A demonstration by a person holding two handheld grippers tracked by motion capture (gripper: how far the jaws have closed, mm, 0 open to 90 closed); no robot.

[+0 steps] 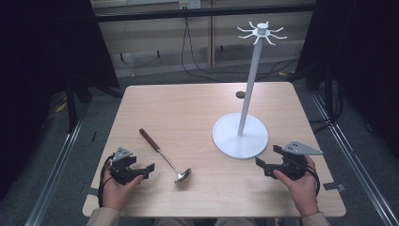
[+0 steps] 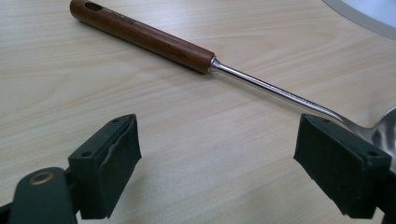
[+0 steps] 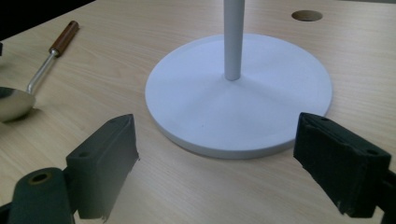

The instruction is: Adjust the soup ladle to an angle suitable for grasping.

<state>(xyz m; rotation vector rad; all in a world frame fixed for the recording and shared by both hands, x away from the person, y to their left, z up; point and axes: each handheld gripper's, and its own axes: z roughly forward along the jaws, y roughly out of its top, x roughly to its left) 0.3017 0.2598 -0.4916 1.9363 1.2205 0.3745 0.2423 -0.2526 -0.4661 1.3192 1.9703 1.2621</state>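
A ladle (image 1: 164,156) with a brown wooden handle (image 2: 142,36) and a steel bowl (image 1: 182,175) lies flat on the table, handle pointing to the far left. A white stand (image 1: 241,135) with a round base, a tall pole and hooks (image 1: 261,33) at the top stands right of centre. My left gripper (image 1: 151,170) rests near the front left, open, its jaws empty and pointing at the ladle's bowl (image 2: 385,133). My right gripper (image 1: 267,158) sits at the front right, open and empty, just short of the stand's base (image 3: 261,93). The ladle (image 3: 28,88) lies to its left.
The wooden table (image 1: 188,108) has a small round hole (image 1: 240,94) behind the stand. Black curtains hang at both sides, and cables run along the floor beyond the far edge. A person's hands hold both grippers at the near edge.
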